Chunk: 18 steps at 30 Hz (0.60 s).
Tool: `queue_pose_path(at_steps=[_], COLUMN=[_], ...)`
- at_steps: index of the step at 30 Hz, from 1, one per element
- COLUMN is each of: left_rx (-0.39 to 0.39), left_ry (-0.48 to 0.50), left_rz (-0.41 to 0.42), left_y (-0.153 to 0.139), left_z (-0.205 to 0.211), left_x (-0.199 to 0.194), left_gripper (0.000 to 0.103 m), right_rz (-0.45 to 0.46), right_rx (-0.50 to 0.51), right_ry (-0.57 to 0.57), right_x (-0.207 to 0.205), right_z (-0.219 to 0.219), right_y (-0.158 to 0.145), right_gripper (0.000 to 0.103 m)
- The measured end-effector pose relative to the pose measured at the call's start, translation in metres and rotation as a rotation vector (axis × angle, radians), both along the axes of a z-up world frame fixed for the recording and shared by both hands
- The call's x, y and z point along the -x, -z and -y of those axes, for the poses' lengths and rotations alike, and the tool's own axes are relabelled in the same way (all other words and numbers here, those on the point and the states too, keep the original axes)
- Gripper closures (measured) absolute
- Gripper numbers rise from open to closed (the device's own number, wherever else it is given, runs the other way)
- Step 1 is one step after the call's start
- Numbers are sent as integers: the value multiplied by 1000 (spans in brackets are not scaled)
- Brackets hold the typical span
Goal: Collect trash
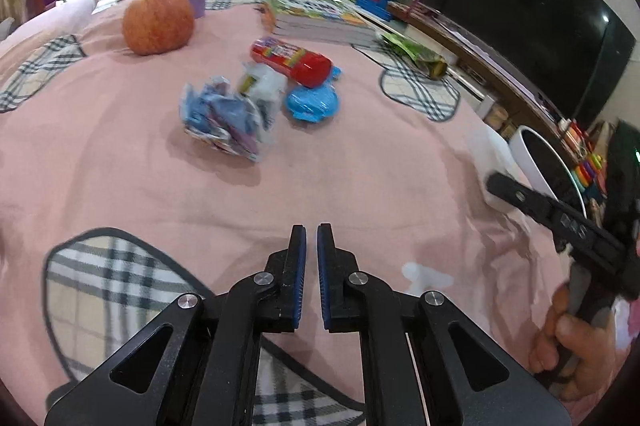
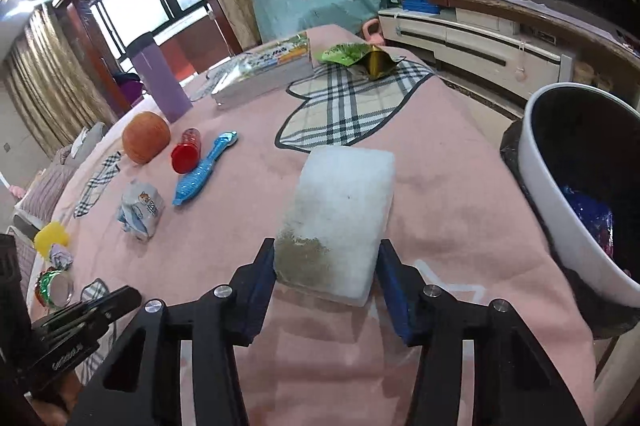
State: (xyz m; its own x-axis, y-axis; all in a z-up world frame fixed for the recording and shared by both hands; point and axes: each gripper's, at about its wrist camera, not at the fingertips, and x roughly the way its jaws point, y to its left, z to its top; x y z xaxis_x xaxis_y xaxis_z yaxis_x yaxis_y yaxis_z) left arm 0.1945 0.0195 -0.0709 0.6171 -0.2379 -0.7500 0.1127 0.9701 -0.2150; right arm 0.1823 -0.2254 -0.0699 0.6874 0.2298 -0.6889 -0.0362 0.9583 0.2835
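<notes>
my right claw (image 2: 326, 272) straddles the near end of the white foam block (image 2: 340, 218), pads touching its sides, pinching it on the pink desk (image 2: 440, 154), bin (image 2: 560, 210) to the right. the foam looks light, soft and crumbly, so i judge a gentle squeeze across its width best. my left claw (image 1: 311, 246) hovers nearly pressed together, holding nothing.

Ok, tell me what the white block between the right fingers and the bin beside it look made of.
White block: probably foam or sponge, matte with a grainy, porous surface and soft rounded edges; one end has a brownish dirty patch. The right gripper has a finger on each side of it.
Bin: looks like smooth white plastic with a slight sheen, lined with a thin, crinkled black bag.
</notes>
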Motion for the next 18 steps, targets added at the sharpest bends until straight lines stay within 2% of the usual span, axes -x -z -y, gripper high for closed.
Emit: queue_pose_path(at_steps=[1,2,3,5,8,15,16,17,18], left_rx=[-2,-4,-10,-8,-15,-58,-64,-68,-71], left_ry=[-23,-40,-70,-129,-157,-145,-142,-140,-135], left_rz=[9,16,20,25,26,-7,-13,-17,-21], left_y=[-3,-5,-7,-8,-7,7,10,11,12], left_z=[-5,-8,-14,-25,-30,-19,-17,-16,-15], left_x=[-1,-2,-5,-13,-31,-69,-74,-77,-79], left_gripper=[95,87,65,31,29,30,36,56,60], right_rz=[5,7,8,11,13,14,12,11,10], right_rx=[-7,-12,-18,-32,-54,-59,-61,-62,-62], right_ry=[2,7,11,22,25,7,7,7,5], right_x=[4,7,9,14,18,20,20,21,21], right_z=[3,7,9,15,18,12,11,11,11], right_y=[-1,-3,-3,-6,-8,-10,-10,-10,-9], right_gripper=[53,53,53,53,53,53,53,53,53])
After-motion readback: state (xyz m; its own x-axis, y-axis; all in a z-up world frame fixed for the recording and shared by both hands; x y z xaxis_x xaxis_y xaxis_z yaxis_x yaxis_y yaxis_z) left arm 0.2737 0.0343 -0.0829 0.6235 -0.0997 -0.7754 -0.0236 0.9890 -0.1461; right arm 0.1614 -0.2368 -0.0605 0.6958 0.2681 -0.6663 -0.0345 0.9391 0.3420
